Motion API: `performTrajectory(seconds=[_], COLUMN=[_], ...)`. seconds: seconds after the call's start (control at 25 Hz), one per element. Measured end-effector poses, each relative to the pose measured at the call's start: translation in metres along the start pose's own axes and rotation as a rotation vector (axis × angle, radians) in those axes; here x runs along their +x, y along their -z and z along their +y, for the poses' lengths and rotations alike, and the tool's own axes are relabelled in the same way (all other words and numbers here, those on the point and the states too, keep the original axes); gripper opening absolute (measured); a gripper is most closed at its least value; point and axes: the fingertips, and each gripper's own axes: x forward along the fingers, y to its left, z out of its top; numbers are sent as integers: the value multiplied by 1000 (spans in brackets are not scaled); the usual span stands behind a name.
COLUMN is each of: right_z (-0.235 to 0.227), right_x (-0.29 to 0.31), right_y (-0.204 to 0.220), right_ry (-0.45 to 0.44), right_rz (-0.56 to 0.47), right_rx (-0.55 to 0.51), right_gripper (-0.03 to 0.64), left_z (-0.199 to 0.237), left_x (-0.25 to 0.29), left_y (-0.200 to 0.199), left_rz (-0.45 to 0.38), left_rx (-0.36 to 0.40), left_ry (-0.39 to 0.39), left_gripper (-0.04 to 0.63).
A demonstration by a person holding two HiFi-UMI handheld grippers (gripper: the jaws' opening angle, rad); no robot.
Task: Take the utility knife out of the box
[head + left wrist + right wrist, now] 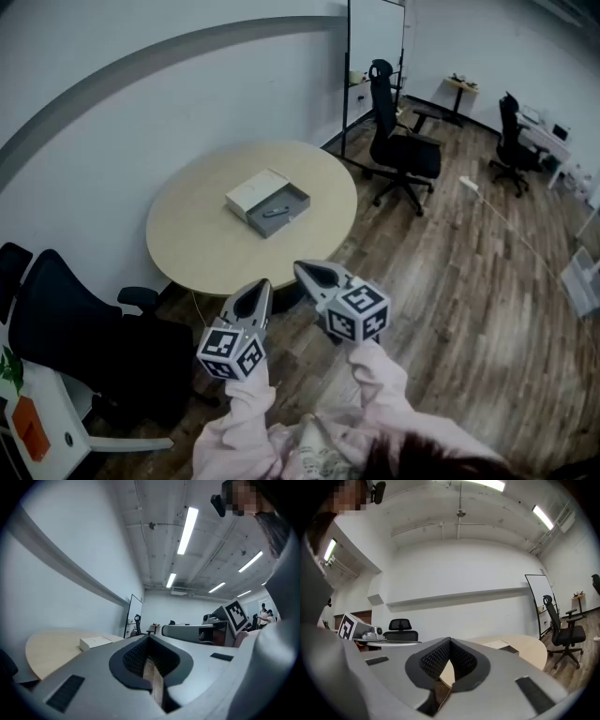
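Note:
On the round beige table (206, 234) lies an open grey box (265, 230) with its white lid (253, 193) beside it. A dark utility knife (276, 212) rests inside the box. Both grippers hover in front of the person, short of the table's near edge and well away from the box. My left gripper (262, 285) is shut with nothing in it, its jaws together in its own view (149, 638). To its right, my right gripper (301, 268) is also shut and empty (450, 640). From the right gripper view the box (500, 645) shows small on the table.
A black office chair (75, 328) stands at the table's near left, beside the left gripper. Two more black chairs (401, 141) (512, 141) stand on the wood floor beyond the table. A whiteboard (375, 56) leans at the back wall.

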Motion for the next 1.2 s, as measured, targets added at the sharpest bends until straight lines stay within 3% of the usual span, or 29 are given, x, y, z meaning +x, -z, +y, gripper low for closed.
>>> performTrajectory(seconds=[1.2], right_z=[-29], right_x=[-9], right_y=[16], right_ry=[-60], right_rz=[32], right_rx=[35], right_gripper=[-3], left_z=[-17], left_x=[26], left_y=[23], left_rz=[27], left_rx=[-48], left_ry=[-9], left_gripper=[8])
